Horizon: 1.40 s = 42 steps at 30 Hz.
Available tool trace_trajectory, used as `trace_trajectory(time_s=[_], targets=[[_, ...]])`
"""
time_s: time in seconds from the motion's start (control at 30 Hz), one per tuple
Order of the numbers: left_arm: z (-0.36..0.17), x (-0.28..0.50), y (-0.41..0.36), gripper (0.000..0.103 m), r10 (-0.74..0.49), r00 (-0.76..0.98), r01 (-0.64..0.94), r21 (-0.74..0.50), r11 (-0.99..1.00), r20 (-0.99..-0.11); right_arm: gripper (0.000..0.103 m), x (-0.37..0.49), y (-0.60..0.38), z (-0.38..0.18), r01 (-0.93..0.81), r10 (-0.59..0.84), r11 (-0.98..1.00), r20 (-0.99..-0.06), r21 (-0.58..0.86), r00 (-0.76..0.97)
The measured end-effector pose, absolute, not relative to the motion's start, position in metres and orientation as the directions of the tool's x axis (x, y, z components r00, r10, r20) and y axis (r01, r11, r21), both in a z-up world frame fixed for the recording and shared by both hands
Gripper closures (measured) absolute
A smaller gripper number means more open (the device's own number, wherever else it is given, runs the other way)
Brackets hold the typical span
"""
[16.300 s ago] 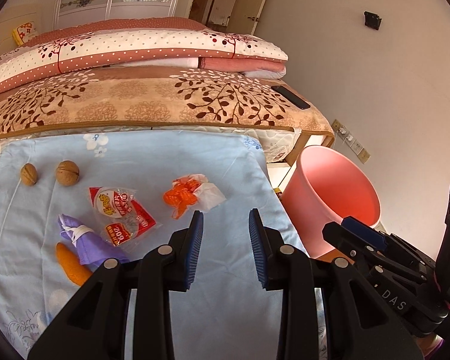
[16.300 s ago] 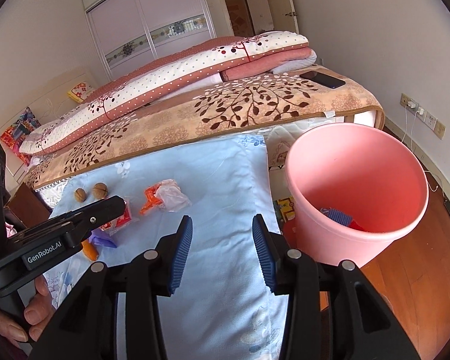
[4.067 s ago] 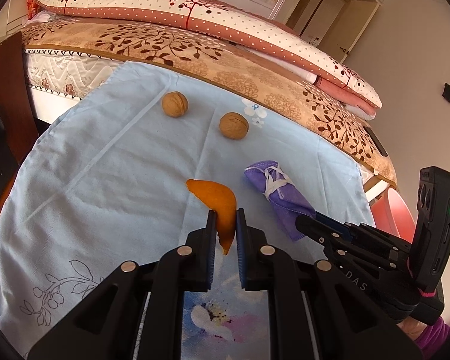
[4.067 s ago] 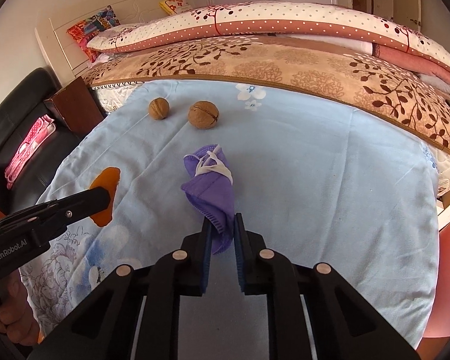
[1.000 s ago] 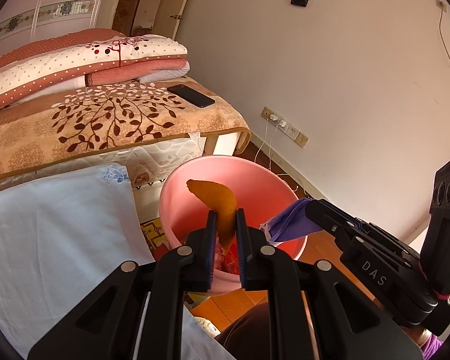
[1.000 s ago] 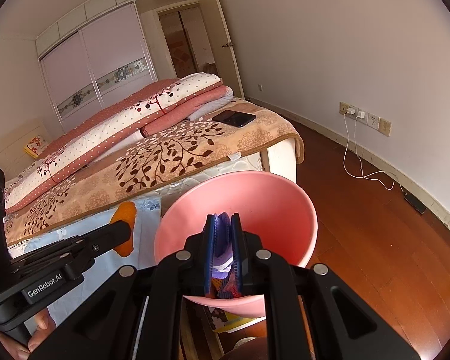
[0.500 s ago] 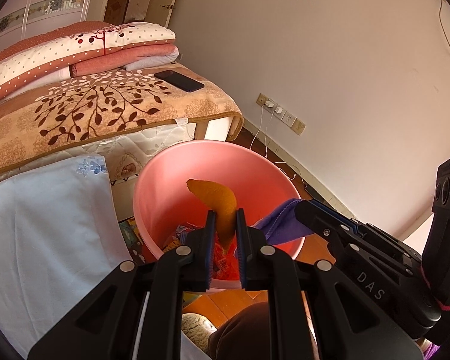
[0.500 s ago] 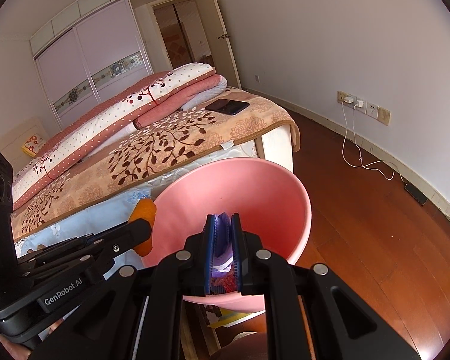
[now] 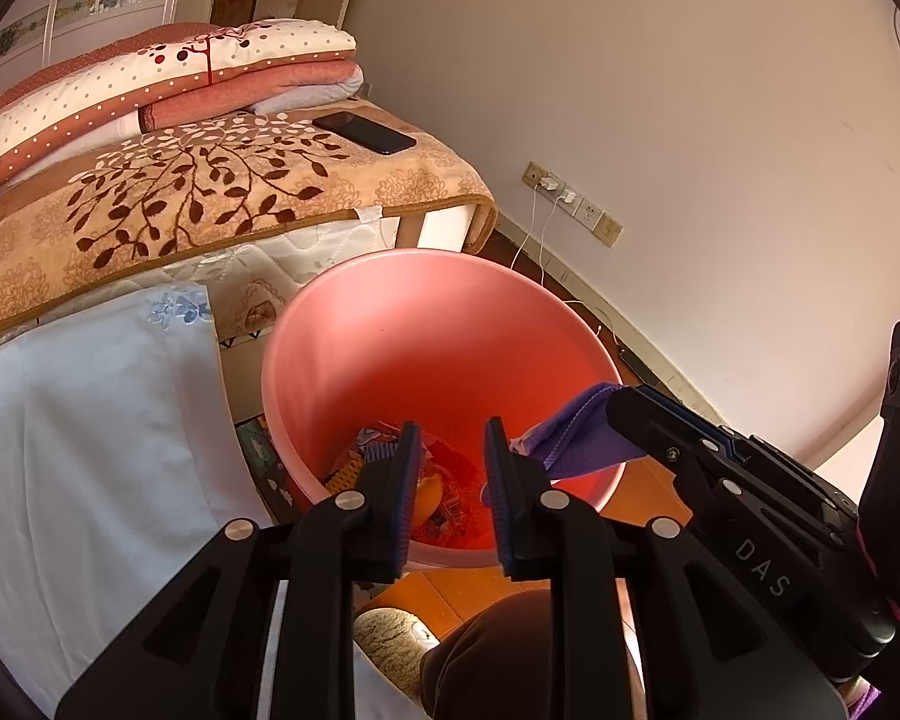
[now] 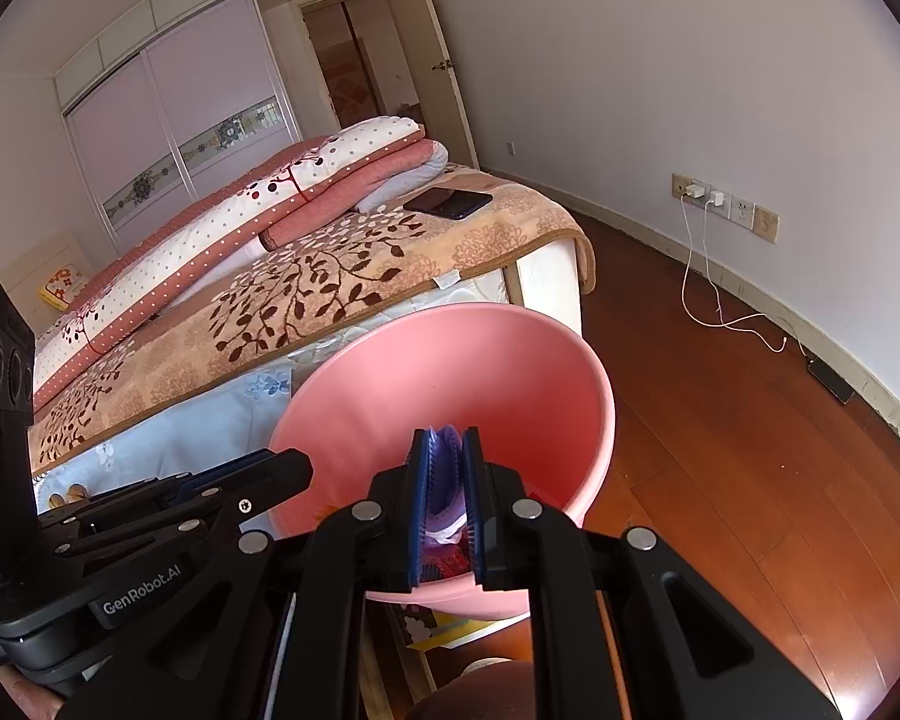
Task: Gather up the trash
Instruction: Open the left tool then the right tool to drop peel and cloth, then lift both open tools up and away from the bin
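Pink bin is the reference: it stands on the wood floor beside the bed, its mouth under both tools. Left tool hangs over the bin's near rim, jaws opening with nothing between them; orange peel lies down inside among the wrappers. Right tool is over the bin's mouth too, clamped on the purple mask, which is not yet released

Risks, judged:
- mask hangs close to the bin's near rim in the left view; let go there, it could drape over the edge or fall to the floor
- soft fabric or its strap may cling to a pad as the jaws part
- the two tools are close together over the bin and could knock

Versus half a second ago: peel was pinched in the left tool above the bin; now it is in the bin. Right grip unchanged
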<state>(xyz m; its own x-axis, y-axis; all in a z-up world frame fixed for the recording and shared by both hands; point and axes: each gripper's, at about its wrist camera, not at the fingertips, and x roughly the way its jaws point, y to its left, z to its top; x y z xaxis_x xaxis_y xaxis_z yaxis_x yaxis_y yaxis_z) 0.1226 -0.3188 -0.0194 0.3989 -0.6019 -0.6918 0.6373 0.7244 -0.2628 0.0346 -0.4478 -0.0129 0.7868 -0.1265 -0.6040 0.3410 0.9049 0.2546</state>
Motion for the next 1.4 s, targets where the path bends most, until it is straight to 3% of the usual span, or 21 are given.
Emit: trace_trajectory(time_s=[0.4,0.57,1.4], targets=[[-0.019,0.119,-0.316,0.073,-0.590,0.407,0.629,-0.255,0.735,-0.697,0.092,0.033,-0.449,-0.014,0.343,-0.127,0.904,-0.603,0.257,0.788],[-0.018,0.118,-0.314,0.066,-0.588,0.412,0.624,-0.255,0.739,-0.696,0.087,0.031,-0.448,-0.014,0.341,-0.125,0.903,-0.601,0.260,0.790],[-0.003,0.102,-0.298,0.066,-0.569,0.486,0.616,-0.202,0.761,-0.663,0.072,0.009,-0.426,-0.004,0.332,-0.156,0.919,-0.579,0.212,0.800]])
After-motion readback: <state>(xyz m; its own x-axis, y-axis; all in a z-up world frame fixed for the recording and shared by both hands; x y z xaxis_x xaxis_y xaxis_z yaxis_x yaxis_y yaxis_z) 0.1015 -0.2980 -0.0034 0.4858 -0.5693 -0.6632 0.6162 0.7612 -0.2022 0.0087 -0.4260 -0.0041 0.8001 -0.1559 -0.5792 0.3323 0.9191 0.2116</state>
